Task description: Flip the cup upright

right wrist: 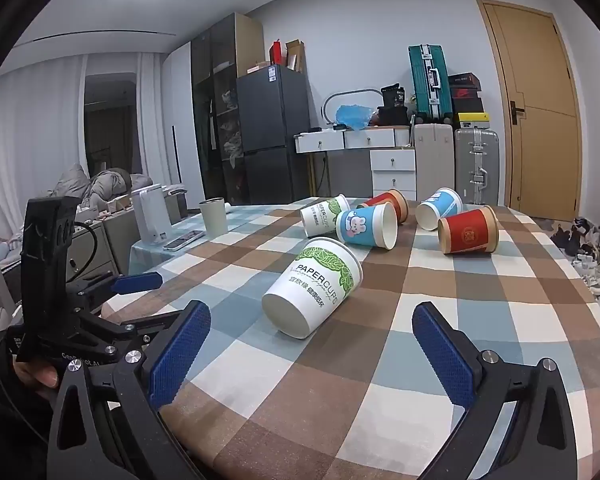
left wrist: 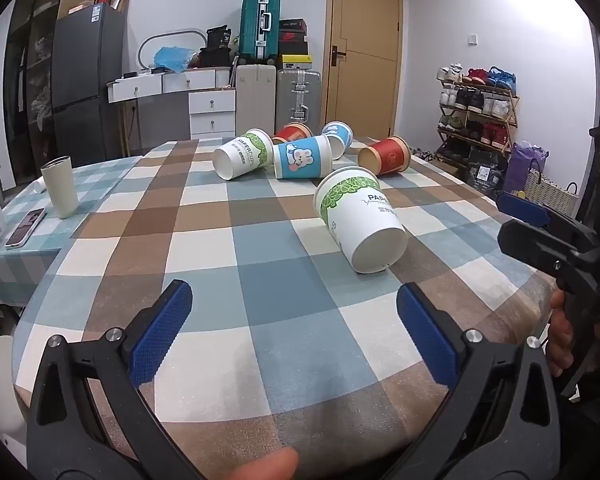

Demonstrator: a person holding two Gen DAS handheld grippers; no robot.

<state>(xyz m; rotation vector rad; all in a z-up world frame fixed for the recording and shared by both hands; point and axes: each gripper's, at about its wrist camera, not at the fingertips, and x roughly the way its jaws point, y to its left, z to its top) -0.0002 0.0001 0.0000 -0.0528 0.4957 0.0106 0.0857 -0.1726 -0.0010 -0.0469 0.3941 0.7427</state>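
Both sets of jaws gape wide, empty: left gripper (left wrist: 294,332), right gripper (right wrist: 312,354) over checked desk (right wrist: 380,380) edge. Nearest green-leaf cup (right wrist: 314,286) on its side just ahead, base toward cameras. Five more tipped cups (right wrist: 366,224) clustered beyond

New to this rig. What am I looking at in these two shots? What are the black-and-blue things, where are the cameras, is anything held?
No robot: a person holds a handheld claw in each hand. Each picture comes from a fisheye camera on one claw, looking along its blue-padded fingers. The left claw and right claw are both open and hold nothing. On the checkered table six paper cups lie on their sides; nearest is a white, green-leaf cup. A cream tumbler stands upright near a phone.
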